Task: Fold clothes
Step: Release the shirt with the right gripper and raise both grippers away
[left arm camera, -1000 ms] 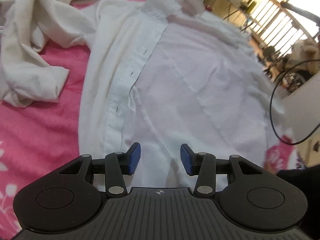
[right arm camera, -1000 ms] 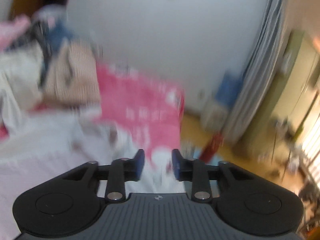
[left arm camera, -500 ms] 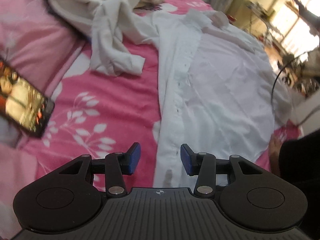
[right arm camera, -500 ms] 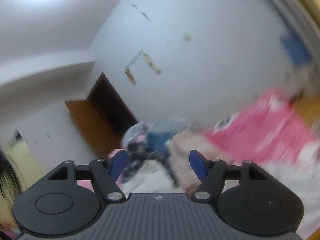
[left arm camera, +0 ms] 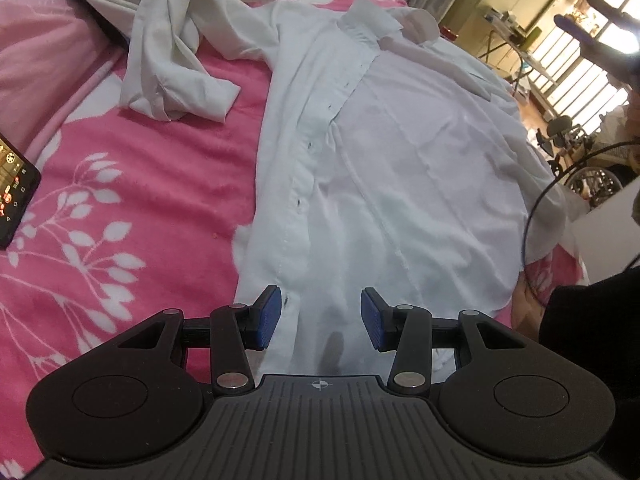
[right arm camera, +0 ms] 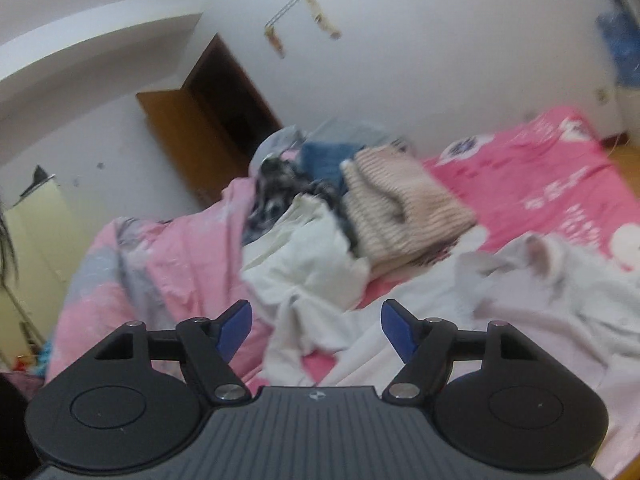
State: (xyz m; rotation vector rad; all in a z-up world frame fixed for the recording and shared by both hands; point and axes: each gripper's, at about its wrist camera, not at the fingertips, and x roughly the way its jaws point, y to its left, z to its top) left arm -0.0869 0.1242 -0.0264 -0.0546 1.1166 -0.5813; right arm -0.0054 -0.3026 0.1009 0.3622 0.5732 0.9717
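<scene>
A white button-up shirt (left arm camera: 400, 152) lies spread flat on the pink floral bedspread (left arm camera: 132, 184), collar at the far end. My left gripper (left arm camera: 318, 314) hovers over the shirt's near hem by the button placket, open, nothing between its blue pads. A crumpled cream garment (left arm camera: 176, 52) lies to the shirt's left. In the right wrist view my right gripper (right arm camera: 316, 326) is above the bed, its jaws opening wide and empty; beyond it are the cream garment (right arm camera: 308, 264) and the shirt's collar end (right arm camera: 552, 276).
A phone (left arm camera: 12, 192) with a lit screen lies at the bed's left edge. A beige knit sweater (right arm camera: 400, 208) and dark clothes are piled near a pink quilt (right arm camera: 160, 264). A black cable (left arm camera: 532, 216) loops at the right, beside a dark sleeve (left arm camera: 592, 320).
My left gripper drew back toward the shirt's hem, bringing the phone and more bedspread into view. My right gripper swung up and leftward, then dipped, and its jaws widened.
</scene>
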